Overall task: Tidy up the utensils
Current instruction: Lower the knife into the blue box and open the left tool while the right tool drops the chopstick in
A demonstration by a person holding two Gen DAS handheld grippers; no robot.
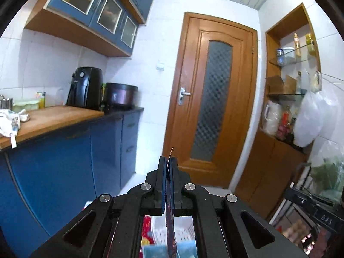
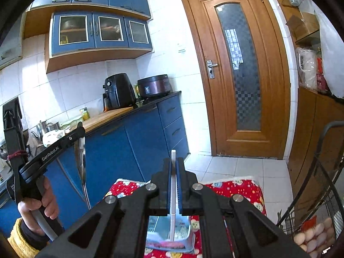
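Now two grippers are each holding one utensil: the left gripper (image 1: 169,163) is clamping a spoon (image 1: 171,232), the right gripper (image 2: 173,165) a white stick (image 2: 173,193), above one blue box (image 2: 172,236).

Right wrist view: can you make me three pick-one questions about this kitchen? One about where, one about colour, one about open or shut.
1. Where is the air fryer?
A. in a sink
B. on the counter
C. on a chair

2. What colour is the cloth?
A. green
B. red
C. grey

3. The right hand-held gripper is:
A. wide open
B. shut on nothing
C. shut on a white stick

Answers: 1 B, it stands on the wooden top; 2 B, red with flowers; 3 C, the stick sits pinched between the pads.
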